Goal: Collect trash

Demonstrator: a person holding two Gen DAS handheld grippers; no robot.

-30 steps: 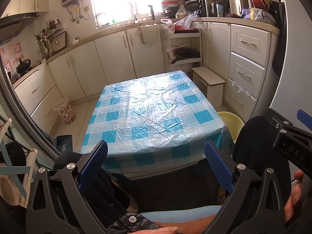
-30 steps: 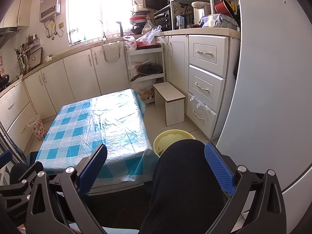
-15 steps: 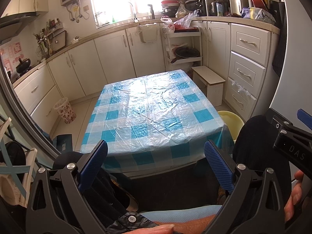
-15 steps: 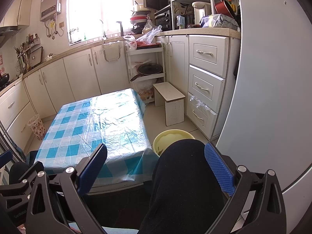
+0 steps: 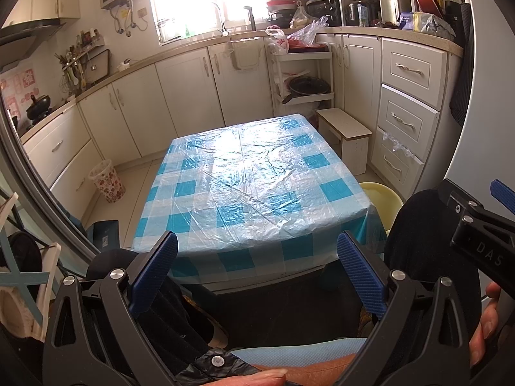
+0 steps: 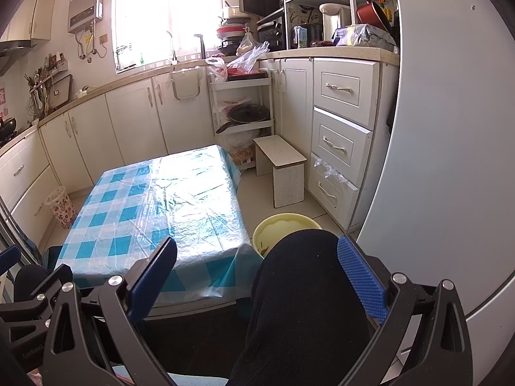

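Trash: none visible on the checked tablecloth (image 5: 251, 180); nothing yet to describe. Left gripper (image 5: 257, 271) and right gripper (image 6: 257, 271) both spread wide, empty, held low over the person's lap. Yellow basin (image 6: 283, 226) on the floor at 12 o'clock from right gripper; patterned wastebasket (image 5: 107, 185) at 10 o'clock from left. Best to scan before reaching.

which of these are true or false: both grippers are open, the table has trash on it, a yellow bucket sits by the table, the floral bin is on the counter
Both grippers are open: true. The left gripper and right gripper hold nothing.
The table has trash on it: false. Only the checked cloth shows on the table.
A yellow bucket sits by the table: true. The yellow bucket stands on the floor.
The floral bin is on the counter: false. The floral bin stands on the floor.
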